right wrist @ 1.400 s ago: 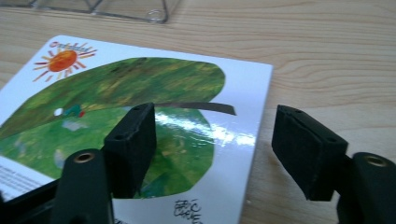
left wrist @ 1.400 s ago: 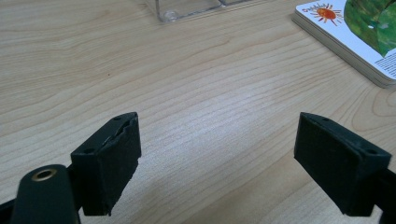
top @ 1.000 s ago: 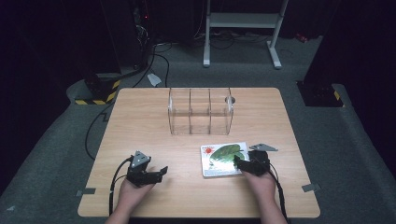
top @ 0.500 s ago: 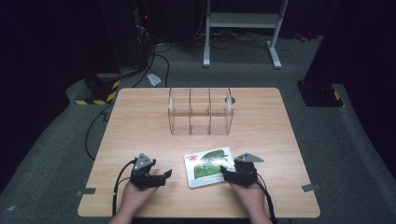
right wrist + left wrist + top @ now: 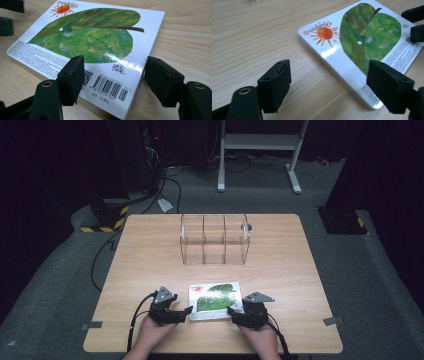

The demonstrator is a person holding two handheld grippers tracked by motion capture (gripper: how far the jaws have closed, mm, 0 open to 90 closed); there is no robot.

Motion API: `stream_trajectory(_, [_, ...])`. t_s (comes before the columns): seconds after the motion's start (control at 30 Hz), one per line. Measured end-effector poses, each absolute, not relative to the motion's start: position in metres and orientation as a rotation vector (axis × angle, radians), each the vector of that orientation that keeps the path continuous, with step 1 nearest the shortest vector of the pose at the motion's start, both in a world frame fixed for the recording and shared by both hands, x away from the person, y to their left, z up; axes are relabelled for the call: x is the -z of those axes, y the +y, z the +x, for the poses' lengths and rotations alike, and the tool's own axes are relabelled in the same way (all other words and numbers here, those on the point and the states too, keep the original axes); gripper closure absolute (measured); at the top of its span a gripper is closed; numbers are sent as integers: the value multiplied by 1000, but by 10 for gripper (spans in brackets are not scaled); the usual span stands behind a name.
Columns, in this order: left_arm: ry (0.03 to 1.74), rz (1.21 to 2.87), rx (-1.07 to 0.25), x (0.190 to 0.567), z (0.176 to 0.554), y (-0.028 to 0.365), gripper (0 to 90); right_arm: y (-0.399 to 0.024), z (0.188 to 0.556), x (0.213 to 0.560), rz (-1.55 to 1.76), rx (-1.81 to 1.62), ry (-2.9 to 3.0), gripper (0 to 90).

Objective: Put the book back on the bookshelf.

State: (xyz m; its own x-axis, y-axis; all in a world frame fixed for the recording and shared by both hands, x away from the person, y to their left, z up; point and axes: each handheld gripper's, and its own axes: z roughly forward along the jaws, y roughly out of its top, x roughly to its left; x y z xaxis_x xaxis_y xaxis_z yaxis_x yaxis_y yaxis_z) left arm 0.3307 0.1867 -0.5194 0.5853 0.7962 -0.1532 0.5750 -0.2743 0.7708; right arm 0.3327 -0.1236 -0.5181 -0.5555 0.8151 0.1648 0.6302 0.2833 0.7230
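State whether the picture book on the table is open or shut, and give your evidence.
Shut. The book lies flat on the table, back cover up, with barcode and leaf picture showing and no pages spread.

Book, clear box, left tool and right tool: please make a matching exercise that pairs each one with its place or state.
1. book
2. clear box
3. left tool
4. right tool

a. open at the book's barcode corner
b. stands at the table's far middle
c. lies flat, cover with green leaf up
d. open at the book's other end

Pairs: 1-c, 2-b, 3-d, 4-a
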Motion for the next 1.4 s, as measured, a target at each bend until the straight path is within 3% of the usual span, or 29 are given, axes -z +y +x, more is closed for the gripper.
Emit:
stream_trajectory(0.27, [1115,1993,-319,523,330,187,220,-104,321,519,1266,-1161,2375,324])
stream_trajectory(0.97, [1081,1947,-297,516,327,179,211,-103,320,520,1274,-1168,2368,318])
stream_trajectory(1.0, [1071,1926,-264,516,327,179,257,-103,320,520,1272,-1169,2368,318])
stream_trajectory(1.07, [1068,1933,-281,515,327,178,247,-103,320,520,1274,-1169,2371,318])
stream_trajectory(1.17, [1150,1949,-346,517,330,180,224,-104,321,519,1267,-1157,2378,320])
stream_trajectory(1.4, [1197,1933,-262,523,336,181,232,-106,319,519,1289,-1159,2357,316])
